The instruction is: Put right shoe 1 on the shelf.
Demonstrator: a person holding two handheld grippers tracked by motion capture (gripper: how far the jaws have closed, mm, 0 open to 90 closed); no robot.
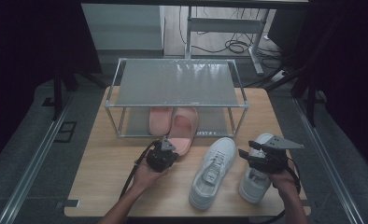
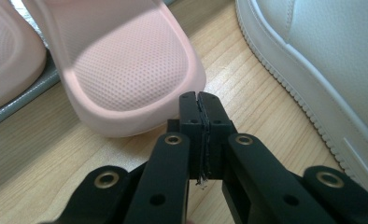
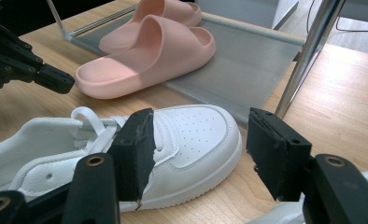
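From the high view, the left gripper (image 1: 169,145) sits at the heel of the pink slipper (image 1: 184,129), which lies half off the rack (image 1: 126,135); contact there is hard to judge.

In the left gripper view its jaws are pressed together on nothing, the slipper just ahead: pushing now could skew it.

In the right gripper view, jaws gape above the white sneaker (image 3: 182,140), its heel cut off.

Upper centre, atop a wooden table (image 1: 102,172): a metal shoe rack (image 1: 177,84). Lower right, two white sneakers (image 1: 213,171) side by side; cables (image 1: 236,45) behind, top of frame.
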